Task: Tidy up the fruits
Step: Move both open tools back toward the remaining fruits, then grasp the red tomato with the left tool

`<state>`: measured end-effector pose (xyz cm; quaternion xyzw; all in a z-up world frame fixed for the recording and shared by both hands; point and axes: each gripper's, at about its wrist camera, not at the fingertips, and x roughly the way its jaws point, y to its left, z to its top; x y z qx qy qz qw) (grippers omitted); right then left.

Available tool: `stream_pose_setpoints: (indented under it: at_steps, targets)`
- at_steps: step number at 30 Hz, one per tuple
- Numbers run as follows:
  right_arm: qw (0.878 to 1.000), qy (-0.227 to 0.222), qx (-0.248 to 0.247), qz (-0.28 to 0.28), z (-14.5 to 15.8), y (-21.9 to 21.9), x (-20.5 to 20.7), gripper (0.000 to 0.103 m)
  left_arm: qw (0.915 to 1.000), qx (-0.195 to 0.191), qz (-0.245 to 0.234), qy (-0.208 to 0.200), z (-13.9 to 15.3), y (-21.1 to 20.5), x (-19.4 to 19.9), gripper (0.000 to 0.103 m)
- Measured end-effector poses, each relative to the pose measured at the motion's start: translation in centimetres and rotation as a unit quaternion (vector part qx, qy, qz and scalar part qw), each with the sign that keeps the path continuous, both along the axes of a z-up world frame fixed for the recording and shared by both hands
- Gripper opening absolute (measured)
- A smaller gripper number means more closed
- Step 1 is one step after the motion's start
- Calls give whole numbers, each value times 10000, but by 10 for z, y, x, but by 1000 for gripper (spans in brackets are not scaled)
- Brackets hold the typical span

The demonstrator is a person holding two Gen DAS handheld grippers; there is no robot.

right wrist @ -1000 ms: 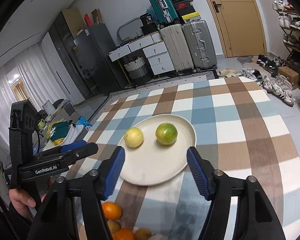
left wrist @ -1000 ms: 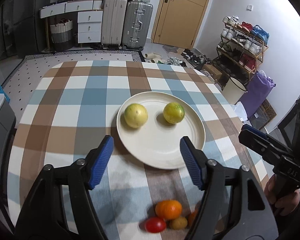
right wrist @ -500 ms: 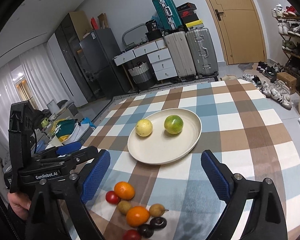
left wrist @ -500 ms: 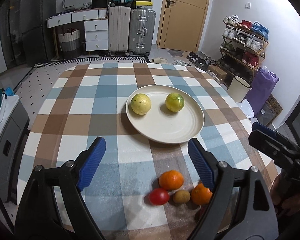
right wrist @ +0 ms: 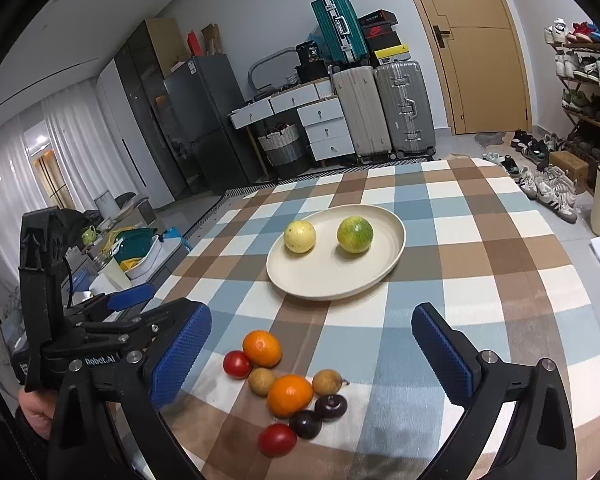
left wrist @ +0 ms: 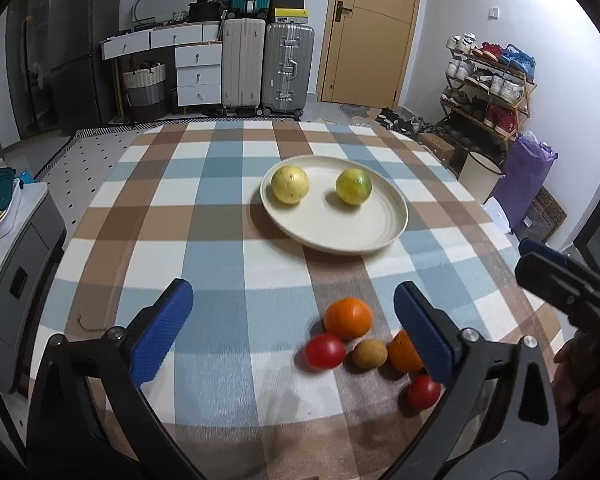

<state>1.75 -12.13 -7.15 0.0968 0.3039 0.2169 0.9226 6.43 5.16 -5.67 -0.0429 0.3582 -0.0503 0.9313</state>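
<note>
Checked tablecloth (left wrist: 236,216) carries a cream plate (left wrist: 340,236) with two yellow-green fruits (left wrist: 290,185); both grippers (left wrist: 292,320) (right wrist: 312,344) are opening, empty.

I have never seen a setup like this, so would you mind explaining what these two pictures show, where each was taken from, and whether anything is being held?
No robot here: a person holds a handheld two-finger gripper in each hand, and each carries a fisheye camera looking along its blue-padded fingers. One picture is from the left gripper, the other from the right gripper. Both have their jaws opening with nothing between them, so nothing is held. On the checked tablecloth a cream plate holds a yellow fruit and a green-yellow fruit. Nearer lies a loose cluster: two oranges, red tomatoes, small brown fruits and two dark plums.
</note>
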Motion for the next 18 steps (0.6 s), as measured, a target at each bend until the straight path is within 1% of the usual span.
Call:
stream_pose_setpoints:
  at_steps: [5,9,11,18]
  targets:
    - [10000,36,-21,48,-5,2,-8,102,9998,27,29,217,-21,1,-1,102]
    - [10000,58,-37,52,-9,2,-12,102,9989,-69,129,456,-40,2,5,102]
    - [9999,111,-28,50,-12,1,-12,102,9982,-10,155,571,-49,1,8,101]
    - [9998,186,-32,-5,-19,-3,-13,102,9966,44,209,796,-66,2,18,101]
